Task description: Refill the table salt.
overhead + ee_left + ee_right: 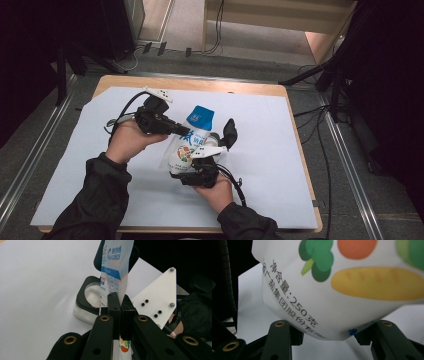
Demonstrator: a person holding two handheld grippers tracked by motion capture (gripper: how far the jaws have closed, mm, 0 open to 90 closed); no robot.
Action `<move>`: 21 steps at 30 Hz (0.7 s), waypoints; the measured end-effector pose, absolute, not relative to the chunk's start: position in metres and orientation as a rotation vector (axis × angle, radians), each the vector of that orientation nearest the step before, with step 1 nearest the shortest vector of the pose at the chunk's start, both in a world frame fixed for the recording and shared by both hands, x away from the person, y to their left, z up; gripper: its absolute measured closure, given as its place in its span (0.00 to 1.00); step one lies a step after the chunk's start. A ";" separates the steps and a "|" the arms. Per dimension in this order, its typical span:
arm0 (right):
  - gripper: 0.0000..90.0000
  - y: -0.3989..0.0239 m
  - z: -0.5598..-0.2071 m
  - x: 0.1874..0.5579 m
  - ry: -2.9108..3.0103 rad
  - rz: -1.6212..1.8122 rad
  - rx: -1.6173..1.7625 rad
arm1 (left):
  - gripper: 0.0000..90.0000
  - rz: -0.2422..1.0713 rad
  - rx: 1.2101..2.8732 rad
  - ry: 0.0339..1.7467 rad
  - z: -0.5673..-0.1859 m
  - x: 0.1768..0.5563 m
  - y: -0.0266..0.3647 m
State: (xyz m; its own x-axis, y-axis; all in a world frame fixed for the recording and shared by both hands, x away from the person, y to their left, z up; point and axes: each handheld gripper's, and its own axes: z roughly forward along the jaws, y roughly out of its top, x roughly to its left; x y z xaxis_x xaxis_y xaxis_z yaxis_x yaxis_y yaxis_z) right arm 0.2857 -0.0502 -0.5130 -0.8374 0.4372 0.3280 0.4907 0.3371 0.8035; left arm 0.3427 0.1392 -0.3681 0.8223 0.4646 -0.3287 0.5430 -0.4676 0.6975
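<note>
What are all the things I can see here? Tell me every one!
pouch: one, white with a blue top and vegetable pictures, held above the middle of the table
paper sheet: one, white, spread over the tabletop
table: one, light wood, edge showing round the sheet
cables: several, black, on the grey floor at the right
left hand-held gripper: one, black, shut on the pouch's side edge
right hand-held gripper: one, black, closed on the pouch's lower part
sleeves: two, dark, coming in from the bottom
</note>
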 end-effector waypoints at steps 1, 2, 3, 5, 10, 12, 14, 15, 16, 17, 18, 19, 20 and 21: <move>0.59 -0.050 -0.513 0.286 -2.528 -1.549 -0.878 | 1.00 -0.117 2.141 0.735 -0.368 0.342 0.139; 0.59 -0.051 -0.513 0.286 -2.527 -1.551 -0.879 | 1.00 -0.118 2.140 0.733 -0.367 0.342 0.140; 0.59 -0.051 -0.513 0.286 -2.526 -1.551 -0.880 | 1.00 -0.117 2.141 0.735 -0.367 0.342 0.140; 0.59 -0.051 -0.513 0.286 -2.522 -1.553 -0.884 | 1.00 -0.121 2.135 0.733 -0.367 0.341 0.140; 0.60 -0.051 -0.512 0.286 -2.535 -1.554 -0.889 | 1.00 -0.117 2.143 0.735 -0.366 0.340 0.141; 0.61 -0.052 -0.512 0.286 -2.539 -1.561 -0.892 | 1.00 -0.126 2.140 0.734 -0.365 0.340 0.142; 0.61 -0.052 -0.512 0.285 -2.545 -1.567 -0.895 | 1.00 -0.127 2.141 0.733 -0.364 0.339 0.143; 0.61 -0.052 -0.512 0.285 -2.549 -1.571 -0.900 | 1.00 -0.122 2.141 0.736 -0.364 0.339 0.143; 0.62 -0.052 -0.511 0.285 -2.546 -1.576 -0.903 | 1.00 -0.126 2.138 0.732 -0.363 0.339 0.143; 0.62 -0.053 -0.511 0.285 -2.545 -1.578 -0.906 | 1.00 -0.125 2.139 0.731 -0.363 0.339 0.143; 0.62 -0.053 -0.511 0.285 -2.548 -1.578 -0.906 | 1.00 -0.123 2.142 0.727 -0.363 0.339 0.143; 0.62 -0.053 -0.511 0.285 -2.547 -1.580 -0.910 | 1.00 -0.121 2.145 0.727 -0.363 0.338 0.143; 0.62 -0.053 -0.511 0.285 -2.545 -1.579 -0.920 | 1.00 -0.123 2.145 0.725 -0.362 0.338 0.143; 0.63 -0.054 -0.511 0.286 -2.540 -1.580 -0.925 | 1.00 -0.121 2.145 0.727 -0.362 0.338 0.143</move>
State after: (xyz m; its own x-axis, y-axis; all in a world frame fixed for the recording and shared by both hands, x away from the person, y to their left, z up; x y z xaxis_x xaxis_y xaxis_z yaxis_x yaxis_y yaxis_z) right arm 0.2857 -0.0537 -0.5110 -0.8254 0.4742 0.3064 0.4844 0.3160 0.8158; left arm 0.3378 0.1427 -0.3619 0.8267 0.4570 -0.3282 0.5385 -0.4738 0.6968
